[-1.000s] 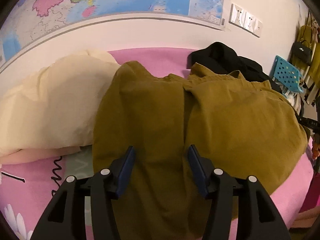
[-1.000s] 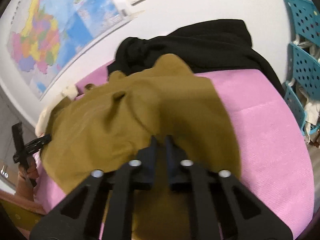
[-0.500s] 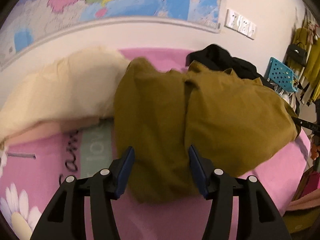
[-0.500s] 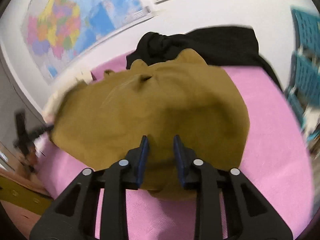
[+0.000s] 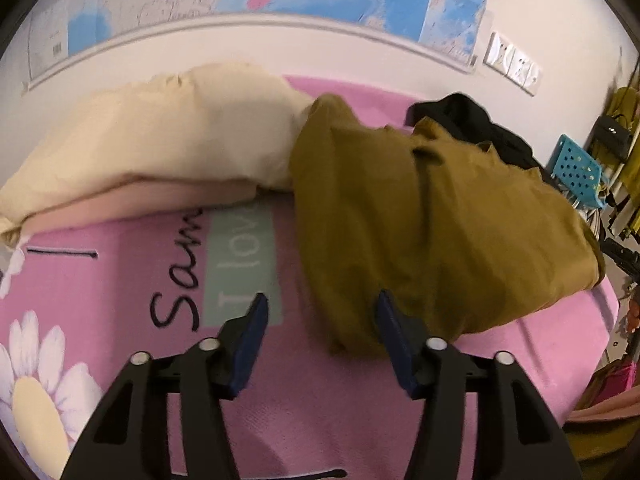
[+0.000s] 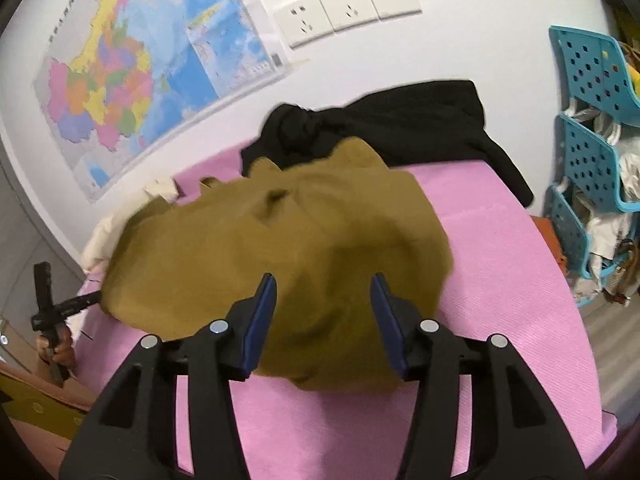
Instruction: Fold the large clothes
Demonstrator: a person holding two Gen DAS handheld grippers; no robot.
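Note:
A folded olive-brown garment [image 5: 432, 224] lies in a loose heap on the pink bed cover [image 5: 312, 408]. My left gripper [image 5: 320, 312] hovers over the cover at the garment's near left edge; its jaws are closing slowly with nothing gripped, only the garment's hem between them. In the right wrist view the same garment [image 6: 280, 248] fills the middle. My right gripper [image 6: 323, 300] is above its near edge, jaws opening, pads clear of the cloth. The other gripper [image 6: 60, 308] shows at the far left in a hand.
A cream pillow [image 5: 152, 148] lies at the back left, and a black garment [image 6: 384, 120] is bunched against the wall. Teal perforated shelves [image 6: 592, 128] stand right of the bed. A map [image 6: 136, 80] and wall sockets [image 6: 344, 8] hang on the wall.
My right gripper opened and let go of the olive garment, pulling back slightly. My left gripper slid left, off the garment, so the printed pink cover now lies under it.

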